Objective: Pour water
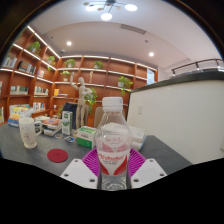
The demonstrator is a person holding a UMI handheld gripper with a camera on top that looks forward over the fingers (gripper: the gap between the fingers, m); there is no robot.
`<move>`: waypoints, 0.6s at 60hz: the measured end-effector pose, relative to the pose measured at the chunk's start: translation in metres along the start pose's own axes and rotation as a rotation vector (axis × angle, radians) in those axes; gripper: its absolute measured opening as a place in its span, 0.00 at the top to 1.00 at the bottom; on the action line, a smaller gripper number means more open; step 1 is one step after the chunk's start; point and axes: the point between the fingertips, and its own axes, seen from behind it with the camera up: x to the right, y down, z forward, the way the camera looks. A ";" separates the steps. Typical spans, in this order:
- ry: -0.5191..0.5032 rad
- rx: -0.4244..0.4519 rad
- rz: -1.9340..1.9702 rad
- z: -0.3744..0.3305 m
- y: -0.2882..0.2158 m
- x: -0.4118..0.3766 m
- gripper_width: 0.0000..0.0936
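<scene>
A clear plastic water bottle (113, 140) with a white cap and a red-and-white label stands upright between my fingers. My gripper (113, 165) is shut on the bottle, both magenta pads (90, 162) pressing its sides at label height. The bottle is held above a grey table (30, 155). A plastic cup (28, 131) with a red band stands on the table to the left, beyond the fingers. A red lid (58, 155) lies flat on the table near it.
Boxes and small packages (50, 126) sit on the table behind the cup. A clear container (136, 137) stands just right of the bottle. A white counter wall (185, 115) rises at right. Shelves with plants (70, 80) line the far wall.
</scene>
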 end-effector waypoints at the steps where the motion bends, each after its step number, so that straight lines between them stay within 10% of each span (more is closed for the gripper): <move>1: 0.000 -0.003 -0.014 0.001 -0.001 -0.001 0.62; 36: -0.032 0.118 -1.309 0.051 -0.093 -0.183 0.62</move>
